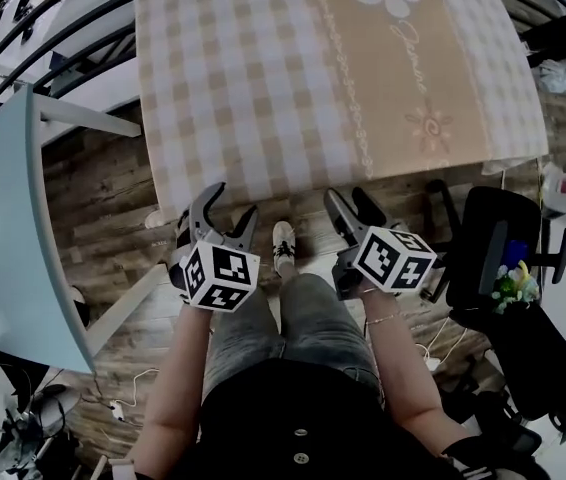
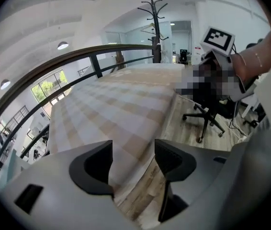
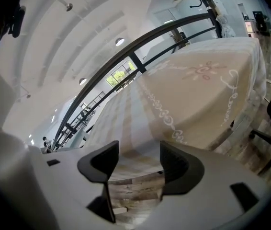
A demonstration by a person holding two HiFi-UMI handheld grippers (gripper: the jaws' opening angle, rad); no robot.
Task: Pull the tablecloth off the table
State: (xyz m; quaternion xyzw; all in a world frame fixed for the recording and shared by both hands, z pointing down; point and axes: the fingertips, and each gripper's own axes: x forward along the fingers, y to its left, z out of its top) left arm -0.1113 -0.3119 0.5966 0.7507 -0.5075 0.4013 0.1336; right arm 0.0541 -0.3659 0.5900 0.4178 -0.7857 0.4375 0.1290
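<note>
Your left gripper (image 1: 233,203) and right gripper (image 1: 348,200) gaped wide and empty, just short of the tablecloth (image 1: 293,78) at the table's near edge; that hem needed clamping next.

Desk hidden under checked tablecloth (image 1: 293,78); cloth spread flat, beige flower-print band toward right; near edge hangs over wood-plank floor (image 1: 113,208).

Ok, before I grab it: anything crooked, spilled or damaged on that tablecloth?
Nothing stands out. The beige checked tablecloth with the daisy band lies flat and smooth, its near edge hanging down, with nothing resting on it and no stain or tear visible. The left tongs and right tongs are both open and grip nothing.
</note>
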